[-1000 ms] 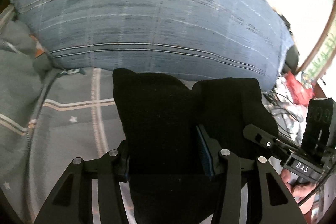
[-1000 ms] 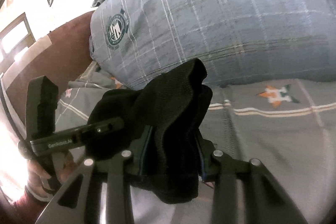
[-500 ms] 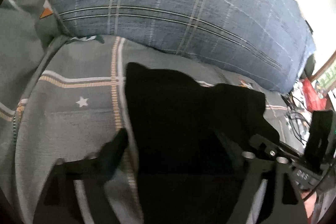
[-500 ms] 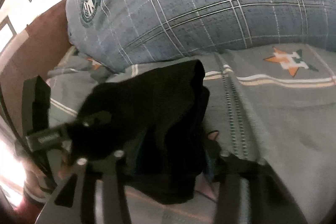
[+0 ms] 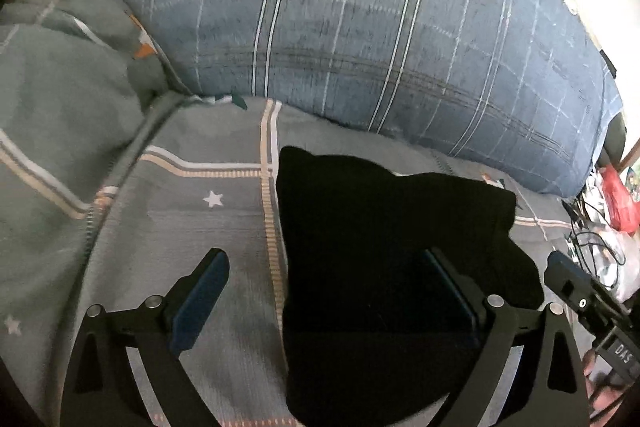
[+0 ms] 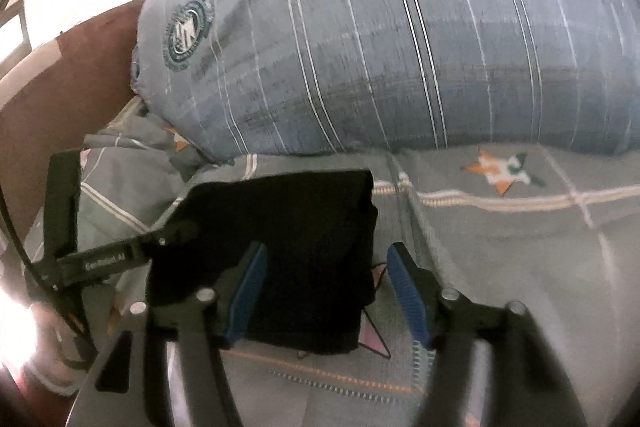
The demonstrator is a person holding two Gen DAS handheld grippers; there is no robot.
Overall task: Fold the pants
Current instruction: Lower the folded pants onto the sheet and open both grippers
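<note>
pants [image 5: 384, 267]: folded black bundle lying on the bedspread [image 5: 208, 227]
left gripper [image 5: 332, 291]: jaws just spread wide, gripping nothing
right gripper [image 6: 324, 287]: jaws just parted, pants loose between
pillow [image 5: 360, 35]: just behind the pants

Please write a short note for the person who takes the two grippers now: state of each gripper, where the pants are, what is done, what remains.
Left gripper: open, jaws have just been opening; the pants' left edge lies between them, not pinched.
Right gripper: open, jaws have just been opening; the pants' right edge lies between them, released.
Black pants: folded into a compact bundle, lying on the grey bedspread in front of the blue plaid pillow.
Done: fold laid down.
Left: probably pull both grippers back and check the bundle stays flat.
</note>
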